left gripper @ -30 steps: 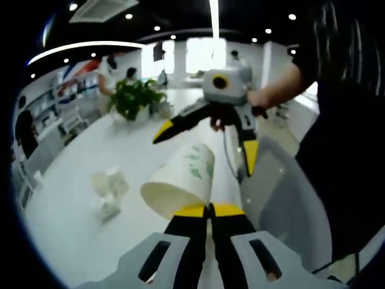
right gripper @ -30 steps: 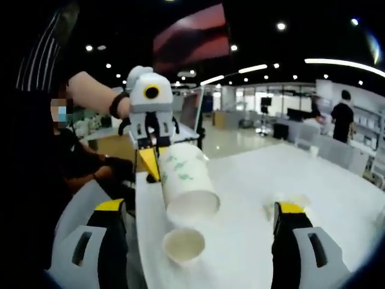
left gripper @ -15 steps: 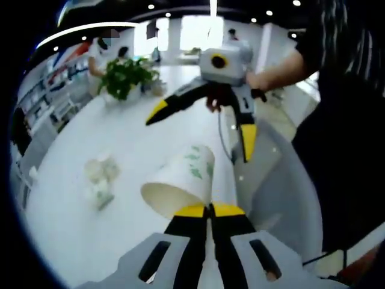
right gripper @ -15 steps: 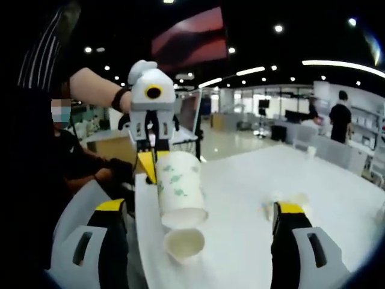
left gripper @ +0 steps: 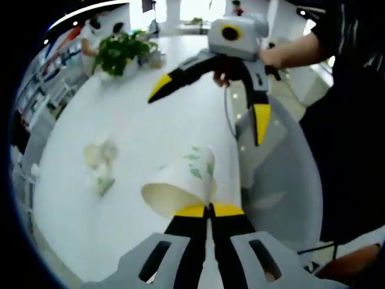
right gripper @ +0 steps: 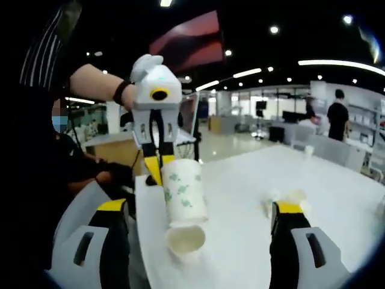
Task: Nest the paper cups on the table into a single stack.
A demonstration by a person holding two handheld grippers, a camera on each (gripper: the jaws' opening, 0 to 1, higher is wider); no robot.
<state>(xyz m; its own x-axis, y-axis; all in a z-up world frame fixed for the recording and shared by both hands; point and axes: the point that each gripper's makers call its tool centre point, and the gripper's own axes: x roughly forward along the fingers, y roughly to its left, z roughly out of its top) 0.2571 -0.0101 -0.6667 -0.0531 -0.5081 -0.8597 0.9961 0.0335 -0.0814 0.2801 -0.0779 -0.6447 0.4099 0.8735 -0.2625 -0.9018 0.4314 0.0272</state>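
My left gripper is shut on the rim of a white paper cup with green leaf print. In the right gripper view that left gripper holds the cup mouth down, just above an upright paper cup on the white table. I cannot tell whether the two cups touch. My right gripper is open, its jaws wide on either side of both cups, holding nothing. In the left gripper view the right gripper hangs open over the table.
Two or three more paper cups lie tipped on the table, seen also as cups by my right jaw. A potted plant stands at the far end. A grey chair sits by the table edge. A person's arm holds the left gripper.
The left gripper has turned the held cup from slanted to nearly mouth-down and lowered it closer over the upright cup. The right gripper has stayed open.
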